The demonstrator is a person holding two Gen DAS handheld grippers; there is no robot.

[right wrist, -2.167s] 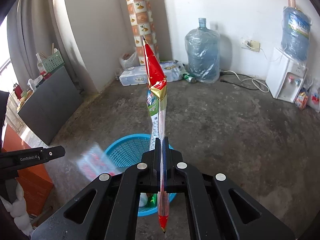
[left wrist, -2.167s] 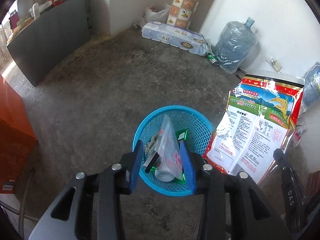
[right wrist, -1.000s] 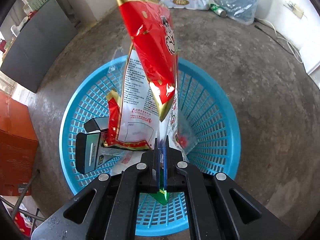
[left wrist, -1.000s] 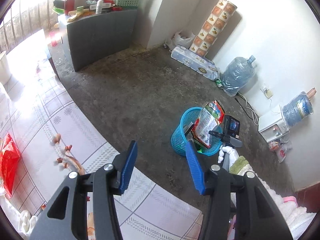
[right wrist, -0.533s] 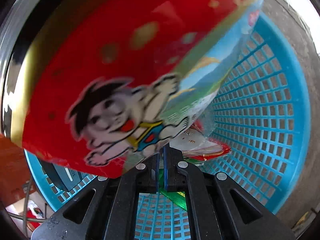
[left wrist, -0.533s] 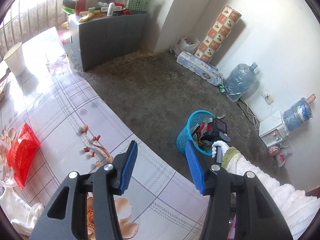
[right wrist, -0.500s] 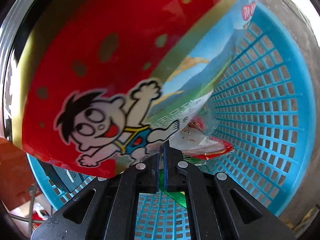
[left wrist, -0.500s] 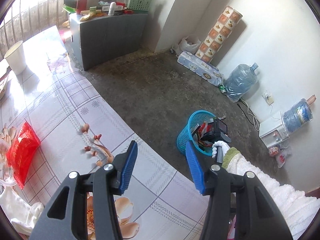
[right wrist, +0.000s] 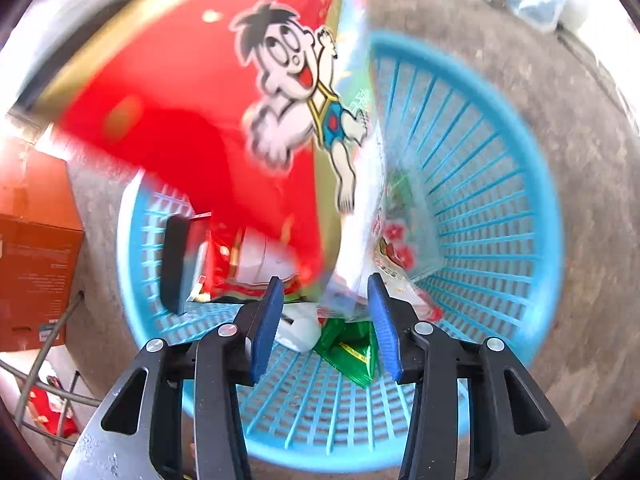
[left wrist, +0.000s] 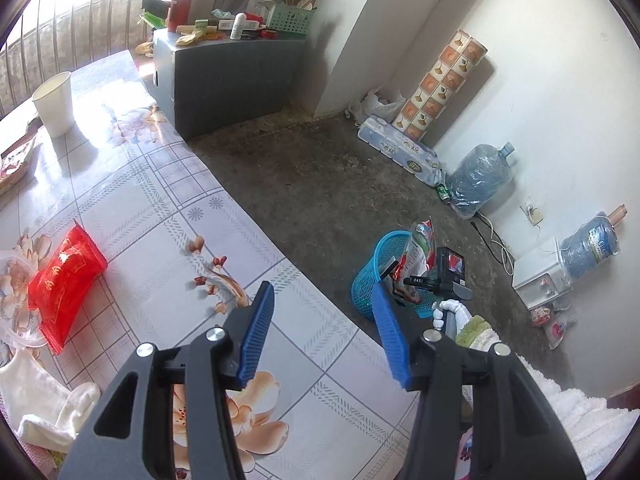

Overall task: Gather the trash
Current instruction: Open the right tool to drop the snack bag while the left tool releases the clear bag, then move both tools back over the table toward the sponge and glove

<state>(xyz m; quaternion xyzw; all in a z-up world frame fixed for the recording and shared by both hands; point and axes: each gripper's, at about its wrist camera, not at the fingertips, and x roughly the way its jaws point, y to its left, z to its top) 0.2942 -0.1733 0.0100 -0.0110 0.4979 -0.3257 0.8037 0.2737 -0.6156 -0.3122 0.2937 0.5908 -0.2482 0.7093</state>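
Pointing straight down into the blue mesh basket (right wrist: 500, 208), my right gripper (right wrist: 325, 282) has its jaws opening. The big red snack bag (right wrist: 192, 92) with a cartoon boy stands loose in the basket, its lower edge between the blue pads without touching them. A green wrapper (right wrist: 352, 348) and a black item (right wrist: 174, 264) lie inside too. My left gripper (left wrist: 322, 290) hangs open and empty over the flowered table (left wrist: 160, 216). A red packet (left wrist: 64, 280) lies on that table at the left. The basket (left wrist: 368, 276) sits on the floor beyond, a white-gloved hand (left wrist: 450, 312) beside it.
On the table are a white paper cup (left wrist: 54, 96) and white cloth (left wrist: 44, 412). A grey cabinet (left wrist: 228, 76), a tissue pack (left wrist: 396, 148), a patterned roll (left wrist: 440, 88) and water jugs (left wrist: 480, 180) line the walls. An orange box (right wrist: 32, 272) stands left of the basket.
The right jaws have parted and let go of the red bag, which now leans left in the basket. The left gripper has drifted further over the table.
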